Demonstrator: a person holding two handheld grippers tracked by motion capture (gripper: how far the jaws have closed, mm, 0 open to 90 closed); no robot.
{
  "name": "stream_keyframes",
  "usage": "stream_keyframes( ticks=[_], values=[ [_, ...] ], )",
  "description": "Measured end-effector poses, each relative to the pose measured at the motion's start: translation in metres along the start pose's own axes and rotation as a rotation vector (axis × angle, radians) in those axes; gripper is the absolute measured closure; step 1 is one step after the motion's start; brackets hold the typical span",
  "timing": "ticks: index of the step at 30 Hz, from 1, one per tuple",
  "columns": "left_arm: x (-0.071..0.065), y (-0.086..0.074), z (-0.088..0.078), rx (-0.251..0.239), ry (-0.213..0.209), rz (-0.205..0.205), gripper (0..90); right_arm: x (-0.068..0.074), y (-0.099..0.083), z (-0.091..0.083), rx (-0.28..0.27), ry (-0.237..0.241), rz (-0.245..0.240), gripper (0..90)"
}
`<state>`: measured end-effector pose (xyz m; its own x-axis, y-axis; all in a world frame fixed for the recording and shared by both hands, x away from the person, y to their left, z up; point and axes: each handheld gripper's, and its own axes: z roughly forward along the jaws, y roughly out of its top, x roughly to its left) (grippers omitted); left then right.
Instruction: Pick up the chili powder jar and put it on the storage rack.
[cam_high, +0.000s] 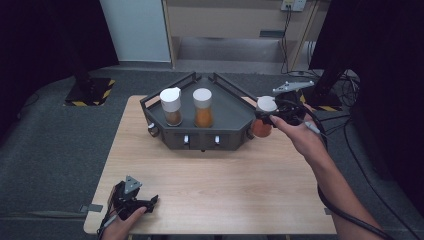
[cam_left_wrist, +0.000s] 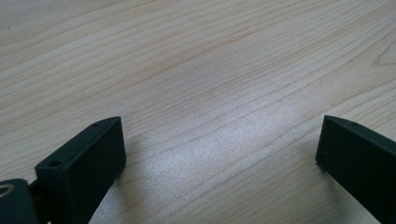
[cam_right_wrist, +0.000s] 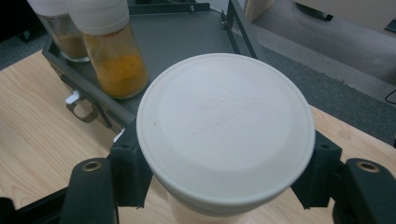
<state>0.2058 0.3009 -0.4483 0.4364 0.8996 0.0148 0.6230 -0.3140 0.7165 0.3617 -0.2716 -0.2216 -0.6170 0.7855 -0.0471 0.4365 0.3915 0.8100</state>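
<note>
My right gripper (cam_high: 265, 119) is shut on a white-capped spice jar (cam_high: 263, 118) with reddish-orange contents, held just off the right corner of the dark grey rack (cam_high: 230, 117). In the right gripper view the jar's white cap (cam_right_wrist: 226, 126) sits between both black jaws, pressed at its sides. Two more white-capped jars stand upright in the rack: one with brown spice (cam_high: 171, 106) and one with orange spice (cam_high: 203, 107). My left gripper (cam_high: 145, 204) rests at the table's near left corner, jaws wide open over bare wood (cam_left_wrist: 215, 116).
The light wooden table (cam_high: 215, 185) has free room in front of the rack. The rack's front face carries small metal handles (cam_high: 186, 139). Cables trail off the right side over the grey carpet (cam_high: 360, 150). Black stands with striped bases flank the far floor.
</note>
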Motion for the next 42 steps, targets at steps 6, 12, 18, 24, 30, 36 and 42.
stream_keyframes(
  ticks=[6,12,18,24,30,36,42],
  values=[
    [0.0,0.0,0.0,0.0,0.001,0.0,0.0,0.003,0.013,0.009,-0.003,0.012,-0.017,34.2],
    [0.0,0.0,0.0,0.0,0.0,0.0,0.0,0.004,0.022,0.014,-0.015,0.019,-0.021,34.2],
    [0.0,0.0,0.0,0.0,0.0,0.0,0.0,0.002,0.027,0.019,-0.013,0.018,-0.01,34.2],
    [0.0,0.0,0.0,0.001,0.001,0.002,0.1,0.002,0.032,0.023,-0.013,0.014,-0.01,34.2],
    [0.0,0.0,0.0,-0.001,0.001,0.001,0.0,0.002,0.04,0.027,-0.014,0.012,-0.015,34.2],
    [0.0,0.0,0.0,0.001,0.002,0.003,0.0,0.003,0.049,0.031,-0.017,0.011,-0.017,34.2],
    [0.0,0.0,0.0,0.002,0.001,0.002,0.0,0.005,0.057,0.036,-0.011,0.012,-0.028,34.2]
  ],
)
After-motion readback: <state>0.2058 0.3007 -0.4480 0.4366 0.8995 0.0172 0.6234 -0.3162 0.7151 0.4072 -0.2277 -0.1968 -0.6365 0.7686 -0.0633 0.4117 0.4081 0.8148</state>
